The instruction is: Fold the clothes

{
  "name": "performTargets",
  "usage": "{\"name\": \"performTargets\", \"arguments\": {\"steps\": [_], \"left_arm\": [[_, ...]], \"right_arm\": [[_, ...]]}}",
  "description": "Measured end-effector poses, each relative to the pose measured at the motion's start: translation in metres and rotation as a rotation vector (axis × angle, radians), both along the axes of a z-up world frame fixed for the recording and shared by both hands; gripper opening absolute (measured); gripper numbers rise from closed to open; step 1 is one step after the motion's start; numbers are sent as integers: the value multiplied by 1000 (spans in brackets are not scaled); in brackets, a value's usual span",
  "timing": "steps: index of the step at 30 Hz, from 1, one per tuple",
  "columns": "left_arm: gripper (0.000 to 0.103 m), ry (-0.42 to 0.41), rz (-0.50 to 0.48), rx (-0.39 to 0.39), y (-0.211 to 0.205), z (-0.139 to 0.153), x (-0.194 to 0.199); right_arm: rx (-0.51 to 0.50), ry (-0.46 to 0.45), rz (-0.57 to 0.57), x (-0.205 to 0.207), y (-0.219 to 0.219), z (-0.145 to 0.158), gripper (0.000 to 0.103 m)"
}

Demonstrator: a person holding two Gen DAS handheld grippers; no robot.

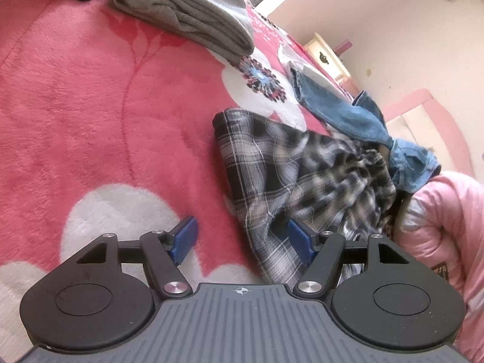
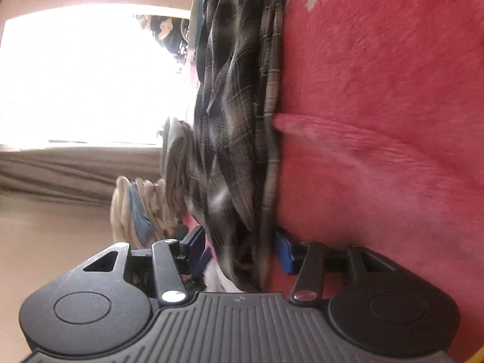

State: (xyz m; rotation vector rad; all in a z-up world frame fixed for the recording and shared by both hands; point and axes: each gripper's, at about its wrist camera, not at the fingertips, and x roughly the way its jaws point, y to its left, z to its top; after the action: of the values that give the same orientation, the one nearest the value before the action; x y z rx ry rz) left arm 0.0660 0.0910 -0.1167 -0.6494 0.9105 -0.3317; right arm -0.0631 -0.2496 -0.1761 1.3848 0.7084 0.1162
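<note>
Since the right gripper (image 2: 242, 249) straddles the bunched plaid shirt (image 2: 236, 127) with its jaws seemingly not yet pinching (the view is blurred), layers may slip out. The left gripper (image 1: 240, 243) stands apart over the blanket (image 1: 90, 106), the shirt's edge against one pad. No writing is legible.
</note>
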Motion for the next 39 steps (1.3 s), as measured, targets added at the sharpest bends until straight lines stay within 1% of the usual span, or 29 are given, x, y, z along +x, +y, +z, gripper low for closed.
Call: {"name": "performTargets", "arguments": {"steps": [4, 7, 10, 13, 15, 16, 18, 21, 22, 23, 24, 25, 26, 27, 29, 30, 34, 39], "left_arm": [[67, -7, 10, -27, 2, -3, 5], [67, -9, 20, -46, 4, -5, 8], [67, -17, 18, -50, 4, -8, 14], [67, -28, 21, -51, 1, -10, 26], [67, -36, 27, -50, -1, -12, 36], [67, -36, 28, -53, -1, -13, 42], [67, -44, 23, -53, -4, -14, 51], [65, -72, 9, -30, -11, -15, 60], [65, -85, 4, -14, -14, -15, 62], [61, -94, 7, -3, -17, -15, 64], [52, -102, 13, 7, -18, -15, 65], [47, -110, 19, 17, -20, -16, 67], [37, -112, 31, 18, -20, -17, 68], [25, -111, 47, 12, -17, -18, 69], [11, -102, 78, -33, -9, -21, 69], [7, -100, 95, -60, -4, -21, 68], [5, -113, 122, -116, 9, -13, 63], [4, -117, 155, -153, 36, -1, 55]], "right_arm": [[-2, 28, 33, -1, 9, 7, 52], [11, 42, 0, -2, 12, 5, 52], [60, 36, -22, 19, 13, -1, 50], [87, 20, -14, 39, 17, -6, 45], [88, 14, -13, 39, 18, -8, 42], [87, 12, -13, 39, 18, -9, 38], [87, 7, -13, 39, 17, -11, 36], [65, 5, -4, 39, 17, -11, 29], [56, 5, -1, 39, 17, -11, 22], [47, 5, 3, 39, 17, -11, 17], [29, 4, 5, 38, 18, -10, 14], [-1, 1, 7, 35, 19, -7, 11], [-31, -2, 13, 31, 20, -4, 11], [-62, -6, 20, 30, 23, 1, 11], [-122, -17, 36, 31, 29, 10, 10], [-146, -24, 42, 30, 32, 15, 10], [-201, -58, 60, 27, 46, 32, 10], [-210, -94, 115, 19, 79, 45, 10]]}}
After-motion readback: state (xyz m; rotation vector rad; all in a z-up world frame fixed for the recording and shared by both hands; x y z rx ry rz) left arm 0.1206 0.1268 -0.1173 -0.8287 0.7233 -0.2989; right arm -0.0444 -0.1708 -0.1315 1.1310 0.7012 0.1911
